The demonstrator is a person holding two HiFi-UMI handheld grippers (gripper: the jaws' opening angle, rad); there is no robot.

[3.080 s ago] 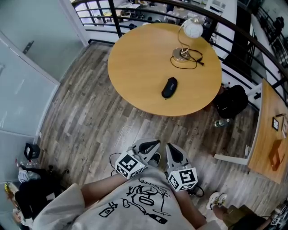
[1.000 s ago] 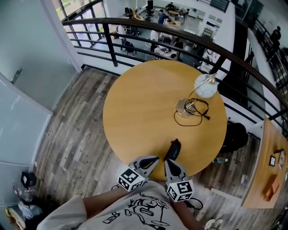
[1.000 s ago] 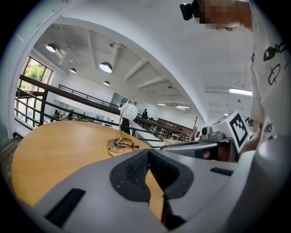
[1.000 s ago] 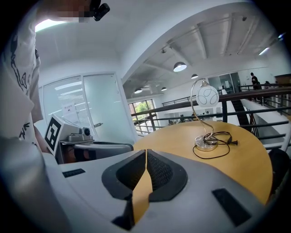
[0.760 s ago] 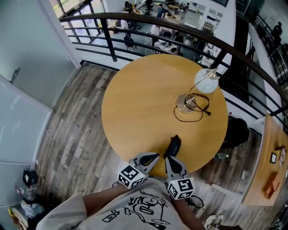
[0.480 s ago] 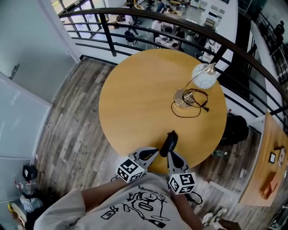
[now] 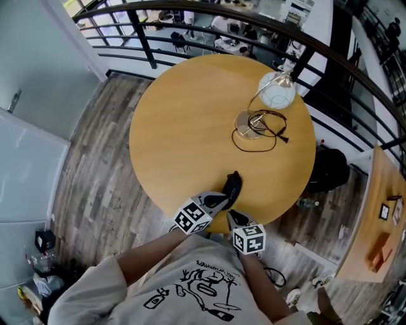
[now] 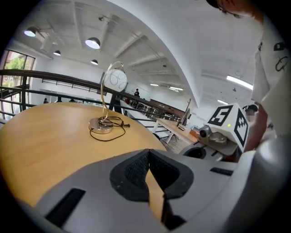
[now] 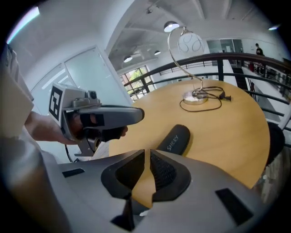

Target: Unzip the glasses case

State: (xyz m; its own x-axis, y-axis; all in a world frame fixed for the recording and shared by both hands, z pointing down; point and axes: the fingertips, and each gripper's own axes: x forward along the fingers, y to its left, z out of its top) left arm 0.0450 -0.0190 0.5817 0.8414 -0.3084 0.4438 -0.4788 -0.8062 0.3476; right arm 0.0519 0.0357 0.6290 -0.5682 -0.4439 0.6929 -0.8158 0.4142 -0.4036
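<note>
A black zipped glasses case [image 7: 232, 185] lies near the front edge of the round wooden table [image 7: 184, 120]; in the right gripper view the case [image 9: 174, 139] sits just beyond my jaws, white lettering on top. In the head view my left gripper [image 7: 219, 200] reaches over the table edge, its tip just short of the case's near end, jaws shut on nothing. My right gripper [image 7: 231, 218] hangs a little behind it at the rim, also shut and empty. From the left gripper [image 8: 148, 157] view the case is hidden. The left gripper [image 9: 100, 116] shows at that view's left.
A desk lamp [image 7: 248, 122] with a round white shade [image 7: 276, 92] and a looped black cable [image 7: 254, 138] stands at the table's far right. A black railing [image 7: 190, 9] curves behind. A black bag [image 7: 327, 168] lies on the floor right; another table [image 7: 380, 209] stands beyond.
The person has walked up to the table. Both grippers moved from over the floor to the table's near edge, and the left one now reaches the case's near end.
</note>
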